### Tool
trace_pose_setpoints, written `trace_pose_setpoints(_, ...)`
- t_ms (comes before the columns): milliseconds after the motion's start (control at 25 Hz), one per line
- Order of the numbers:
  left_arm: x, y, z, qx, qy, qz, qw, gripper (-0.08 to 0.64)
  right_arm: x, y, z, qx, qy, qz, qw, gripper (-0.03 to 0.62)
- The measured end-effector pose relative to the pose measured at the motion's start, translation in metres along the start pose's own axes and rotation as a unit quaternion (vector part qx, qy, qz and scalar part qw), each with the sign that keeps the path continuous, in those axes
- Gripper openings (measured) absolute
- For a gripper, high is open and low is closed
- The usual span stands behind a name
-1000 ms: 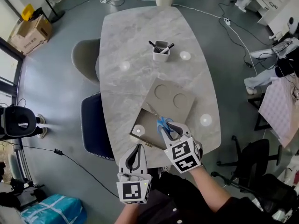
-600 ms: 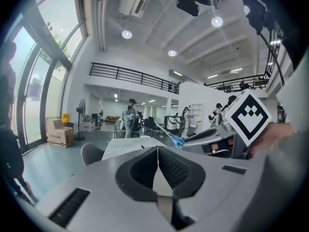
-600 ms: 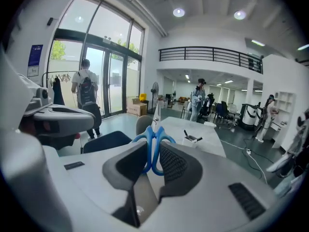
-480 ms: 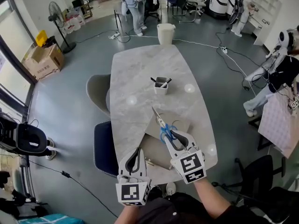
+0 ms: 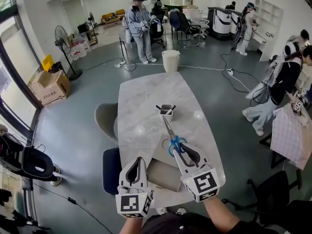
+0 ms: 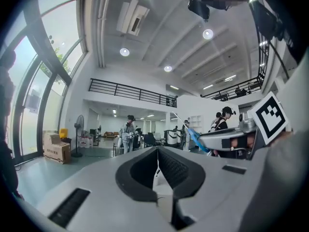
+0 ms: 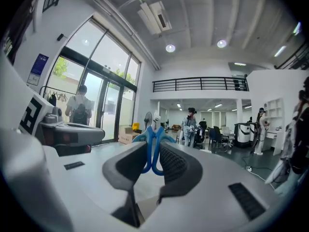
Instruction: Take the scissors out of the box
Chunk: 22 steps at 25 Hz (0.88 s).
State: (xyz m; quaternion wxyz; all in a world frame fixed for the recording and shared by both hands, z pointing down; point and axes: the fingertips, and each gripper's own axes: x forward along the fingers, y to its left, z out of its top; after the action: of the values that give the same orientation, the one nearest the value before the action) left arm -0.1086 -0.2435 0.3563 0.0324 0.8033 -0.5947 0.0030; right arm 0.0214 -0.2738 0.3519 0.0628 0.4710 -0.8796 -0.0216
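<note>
The right gripper [image 5: 182,151] pinches the blue handles of the scissors [image 5: 174,143] and holds them in the air above the table [image 5: 146,101], clear of the box [image 5: 163,173], blades pointing away toward the pen cup [image 5: 166,112]. The box lies on the table below, between the two grippers. The left gripper [image 5: 136,164] hangs alongside, its jaws pressed together on nothing.

Grey left tongs [image 5: 138,161], right tongs [image 5: 184,150]; black-and-white marker cubes [image 5: 134,204]; dark clothing [image 5: 168,224].
</note>
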Motion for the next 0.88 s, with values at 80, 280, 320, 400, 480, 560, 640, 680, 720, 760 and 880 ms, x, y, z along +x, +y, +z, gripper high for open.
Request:
trace_pose_setpoints(80,0.001,-0.001,0.008,0.0,-0.01,-0.003,0.9999,0.017,-0.006,-0.001,0.014,0.003,-0.035,-0.001,0.999,0.078)
trace_pose_setpoints(280,0.003,-0.005,0.023,0.001,-0.027,-0.008,0.9996,0.017,-0.017,-0.001,0.035,0.013,-0.079,0.002,0.997,0.078)
trace_pose_setpoints(320,0.004,-0.006,0.025,0.002,-0.028,-0.008,0.9996,0.017,-0.018,-0.002,0.038,0.012,-0.083,0.0,0.996,0.078)
trace_pose_setpoints(400,0.004,-0.007,0.027,0.005,-0.029,-0.009,0.9995,0.017,-0.021,-0.003,0.042,0.012,-0.091,-0.005,0.996,0.078)
trace_pose_setpoints(480,0.003,-0.007,0.027,0.008,-0.03,-0.01,0.9995,0.017,-0.022,-0.003,0.042,0.013,-0.094,-0.01,0.995,0.078)
trace_pose_setpoints(560,0.001,-0.007,0.027,0.009,-0.03,-0.01,0.9995,0.017,-0.023,-0.002,0.042,0.014,-0.095,-0.014,0.995,0.078)
trace_pose_setpoints(640,0.0,-0.007,0.028,0.01,-0.031,-0.008,0.9994,0.017,-0.024,-0.003,0.041,0.016,-0.095,-0.017,0.995,0.078)
trace_pose_setpoints(680,0.0,-0.007,0.028,0.01,-0.032,-0.008,0.9994,0.017,-0.024,-0.003,0.041,0.017,-0.096,-0.018,0.995,0.078)
trace_pose_setpoints(720,0.001,-0.007,0.028,0.01,-0.033,-0.007,0.9994,0.017,-0.024,-0.004,0.041,0.019,-0.097,-0.019,0.995,0.078)
trace_pose_setpoints(760,0.001,-0.006,0.028,0.011,-0.034,-0.005,0.9994,0.017,-0.024,-0.005,0.041,0.02,-0.098,-0.021,0.995,0.078)
trace_pose_setpoints(880,0.001,-0.005,0.027,0.012,-0.034,-0.002,0.9993,0.017,-0.024,-0.005,0.041,0.021,-0.1,-0.024,0.995,0.078)
